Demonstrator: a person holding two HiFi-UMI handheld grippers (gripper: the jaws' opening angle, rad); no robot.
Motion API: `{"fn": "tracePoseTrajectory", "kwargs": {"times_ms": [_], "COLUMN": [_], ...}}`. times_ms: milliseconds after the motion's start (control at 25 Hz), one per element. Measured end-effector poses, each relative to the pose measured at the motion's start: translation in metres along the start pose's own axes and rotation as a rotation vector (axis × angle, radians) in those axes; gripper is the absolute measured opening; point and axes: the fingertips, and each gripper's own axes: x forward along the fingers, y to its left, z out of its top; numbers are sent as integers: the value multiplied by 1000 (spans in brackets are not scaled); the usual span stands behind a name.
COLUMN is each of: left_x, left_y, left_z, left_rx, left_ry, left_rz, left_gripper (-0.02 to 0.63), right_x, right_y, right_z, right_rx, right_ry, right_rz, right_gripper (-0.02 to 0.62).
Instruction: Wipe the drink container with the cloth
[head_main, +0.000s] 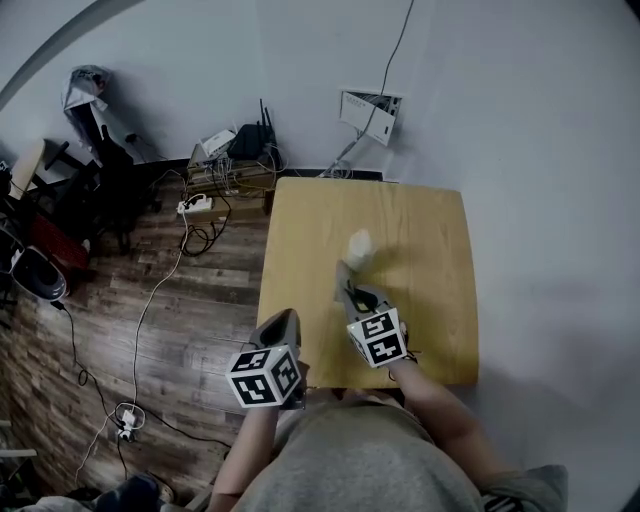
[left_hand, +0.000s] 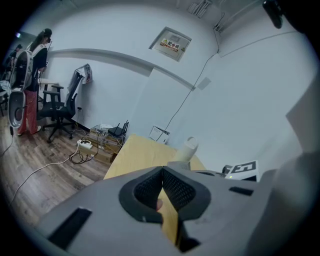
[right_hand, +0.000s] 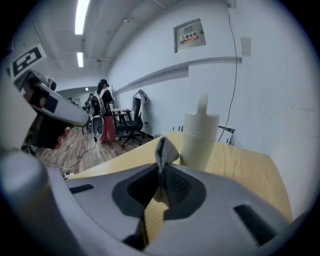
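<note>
Pale wooden table (head_main: 430, 250) bears a whitish cylindrical drink container (right_hand: 201, 137), upright. Just before it, right gripper (right_hand: 161, 175) pinches grey cloth (right_hand: 164, 149); left gripper (left_hand: 162, 170) has fingers pressed together, empty. Wipe gently, lest it tip.

Head cam sits high over the table (head_main: 430, 300) and stares almost straight down, with the left gripper (head_main: 283, 320) and right gripper (head_main: 347, 280) near the bottom of the frame. The left gripper view rides low, facing along the tabletop toward the white wall (left_hand: 250, 100), with the drink container (left_hand: 188, 148) a fair way off. The right gripper view looks past the pinched cloth (right_hand: 165, 150), container close ahead and office chairs (right_hand: 131, 122) far behind. All three share the table and container. The marker cube (left_hand: 243, 168) at the left view's right is probably the right gripper's.
</note>
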Motion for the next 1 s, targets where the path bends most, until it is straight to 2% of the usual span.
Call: {"fn": "tracePoseTrajectory", "kwargs": {"times_ms": [400, 680, 1000], "left_x": [-35, -74, -95], "left_y": [-49, -69, -89], "left_z": [-26, -60, -96], "left_rx": [3, 7, 15], "left_ry": [-20, -13, -14], "left_rz": [27, 58, 58], "left_gripper": [3, 2, 2], "right_x": [-97, -150, -191], "right_y": [28, 40, 49], "right_z": [10, -7, -27], "right_rx": [52, 84, 42], "right_ry": [-95, -135, -177], "right_rz": [124, 123, 107], "right_gripper": [13, 14, 14]}}
